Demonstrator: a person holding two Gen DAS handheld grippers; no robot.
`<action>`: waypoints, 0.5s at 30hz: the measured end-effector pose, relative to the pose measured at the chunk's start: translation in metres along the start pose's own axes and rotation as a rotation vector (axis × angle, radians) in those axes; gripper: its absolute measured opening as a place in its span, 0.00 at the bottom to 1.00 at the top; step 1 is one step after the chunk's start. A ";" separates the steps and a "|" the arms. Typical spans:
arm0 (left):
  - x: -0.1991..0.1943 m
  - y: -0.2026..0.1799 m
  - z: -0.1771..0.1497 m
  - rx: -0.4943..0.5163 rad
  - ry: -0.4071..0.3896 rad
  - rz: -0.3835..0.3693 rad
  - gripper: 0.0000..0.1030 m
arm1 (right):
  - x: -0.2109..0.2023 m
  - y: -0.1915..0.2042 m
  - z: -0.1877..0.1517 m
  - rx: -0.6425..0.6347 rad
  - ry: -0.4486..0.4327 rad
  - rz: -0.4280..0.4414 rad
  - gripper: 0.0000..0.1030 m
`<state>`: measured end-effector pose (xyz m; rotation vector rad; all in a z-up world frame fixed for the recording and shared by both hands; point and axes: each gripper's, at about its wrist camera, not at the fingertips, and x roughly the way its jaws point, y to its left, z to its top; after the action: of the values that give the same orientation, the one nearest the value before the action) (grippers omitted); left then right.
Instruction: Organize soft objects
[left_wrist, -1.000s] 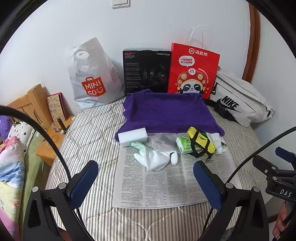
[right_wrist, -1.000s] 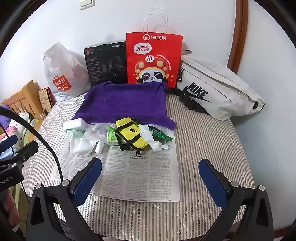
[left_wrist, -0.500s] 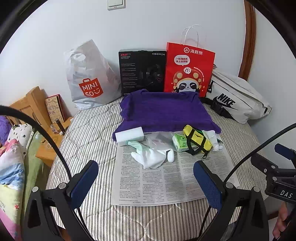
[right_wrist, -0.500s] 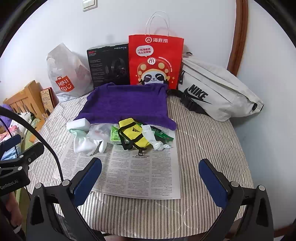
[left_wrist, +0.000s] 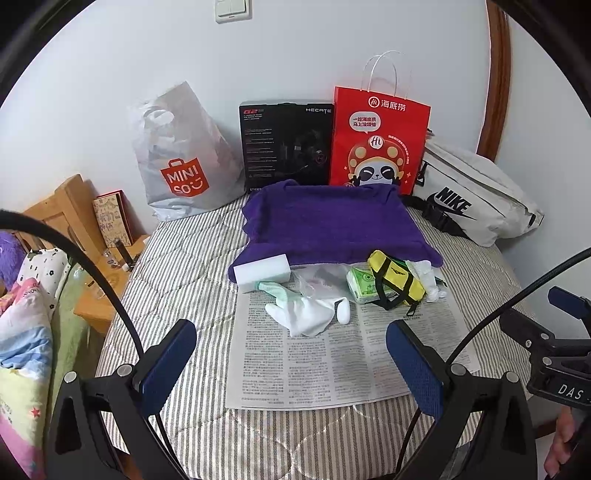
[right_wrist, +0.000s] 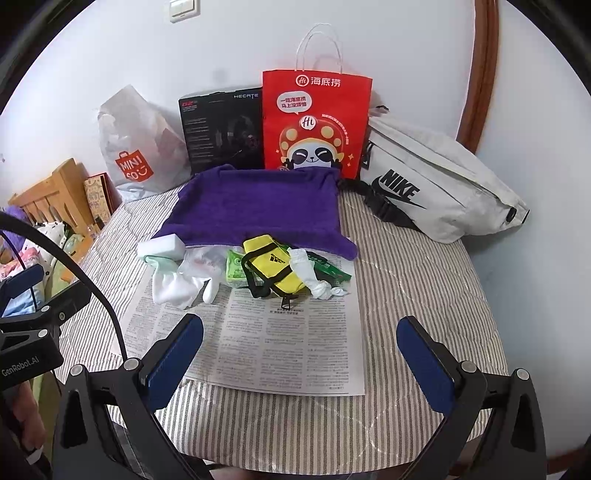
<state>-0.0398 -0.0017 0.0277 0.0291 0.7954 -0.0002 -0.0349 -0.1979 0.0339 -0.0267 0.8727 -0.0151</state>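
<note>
Fingers (left_wrist: 168, 362) of both grippers spread wide above newspaper (right_wrist: 280, 332).

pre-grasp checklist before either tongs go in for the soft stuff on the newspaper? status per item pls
1. Left tongs open and empty: ok.
2. Right tongs open and empty: ok.
3. White glove free to pick, lying flat on the newspaper with nothing on top: ok.
4. Yellow pouch separable: not ok, it rests on the green packet and its black strap trails loose.
5. Knotted white cloth clear of neighbours: not ok, it leans against the yellow pouch.
6. White sponge block is a soft item in scope: cannot tell.
</note>
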 end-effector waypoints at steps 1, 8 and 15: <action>-0.001 0.000 0.001 0.000 -0.001 0.000 1.00 | 0.000 0.001 0.000 -0.001 0.000 -0.002 1.00; -0.004 0.003 0.002 -0.004 0.004 -0.002 1.00 | -0.001 0.002 -0.001 -0.001 -0.002 0.001 1.00; -0.003 0.004 0.003 -0.003 0.004 -0.003 1.00 | 0.000 0.004 -0.001 -0.001 -0.002 0.002 1.00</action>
<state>-0.0403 0.0022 0.0319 0.0248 0.7994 -0.0015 -0.0358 -0.1942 0.0332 -0.0265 0.8708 -0.0124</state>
